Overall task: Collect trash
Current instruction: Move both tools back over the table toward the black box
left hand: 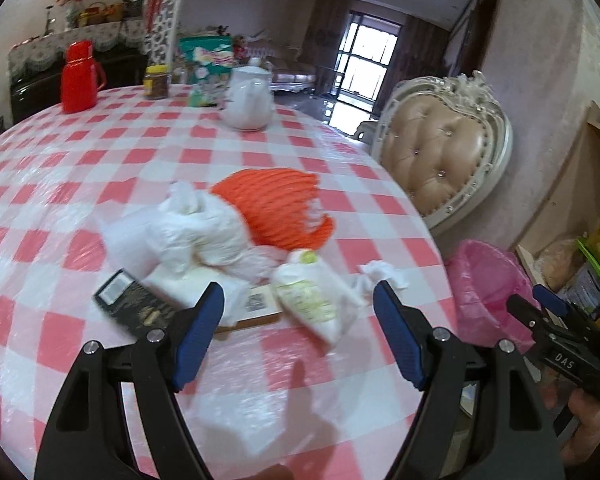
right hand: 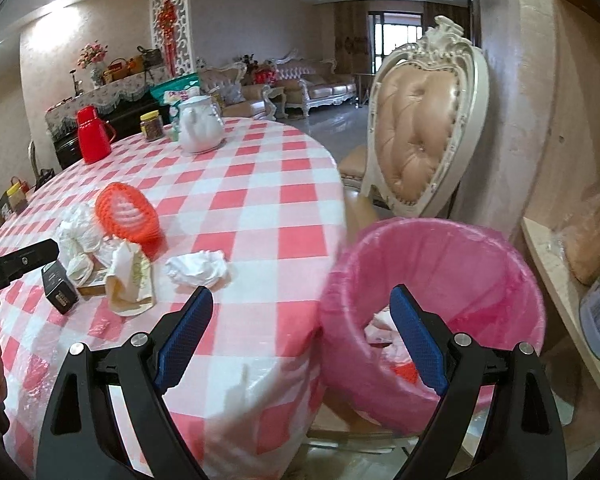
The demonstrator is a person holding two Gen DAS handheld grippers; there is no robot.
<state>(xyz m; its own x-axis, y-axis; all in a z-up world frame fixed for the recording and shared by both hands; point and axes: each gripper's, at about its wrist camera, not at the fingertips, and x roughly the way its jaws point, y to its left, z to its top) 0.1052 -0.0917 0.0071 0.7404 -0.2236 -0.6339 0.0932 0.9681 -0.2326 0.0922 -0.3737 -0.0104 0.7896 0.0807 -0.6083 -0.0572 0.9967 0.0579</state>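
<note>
We see the left gripper [left hand: 299, 308] angled down, wide and empty, over the trash pile [left hand: 236, 248]. Right gripper [right hand: 302, 312] likewise wide; only its view shows scraps inside the bin [right hand: 432, 276].

We saw bare tablecloth [left hand: 260, 380] in front of the trash pile [left hand: 228, 248]. The pink bin [right hand: 432, 304] stood open, squeezed between table and chair [right hand: 420, 120].

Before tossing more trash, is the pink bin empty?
Not empty: the pink bin already holds white and red scraps at its bottom.
</note>
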